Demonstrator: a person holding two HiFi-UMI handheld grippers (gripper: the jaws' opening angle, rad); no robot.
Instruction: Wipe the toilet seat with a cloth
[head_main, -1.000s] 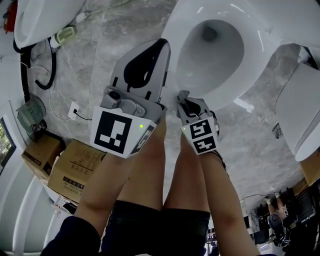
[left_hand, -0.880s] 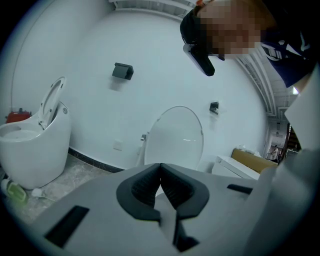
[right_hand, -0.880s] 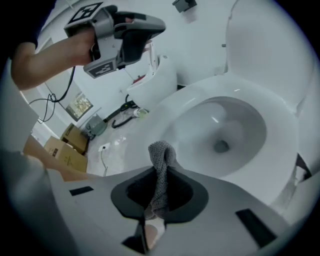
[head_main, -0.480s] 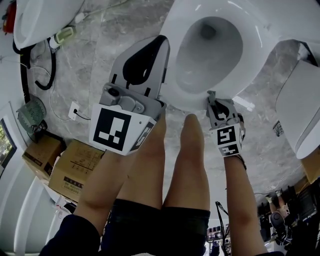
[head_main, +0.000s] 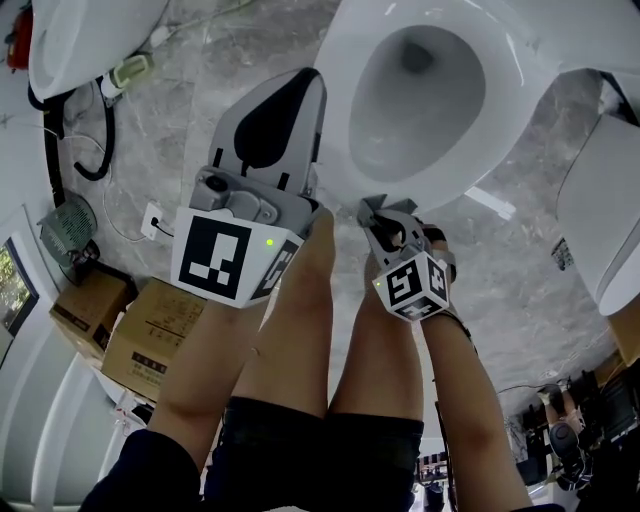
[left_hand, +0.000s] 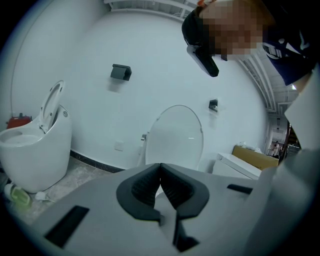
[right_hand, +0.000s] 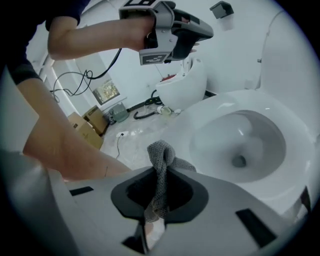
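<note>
**Toilet seat just ahead of the cloth-carrying gripper**

The white seat ring lay directly beyond the right gripper, its long axis running away from the person. The left gripper, jaws pressed together on nothing, hung beside the seat's left edge. The right jaws pinched a grey cloth near the front rim.

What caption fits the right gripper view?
Right tool clamps a grey cloth, with the toilet seat ahead.
</note>
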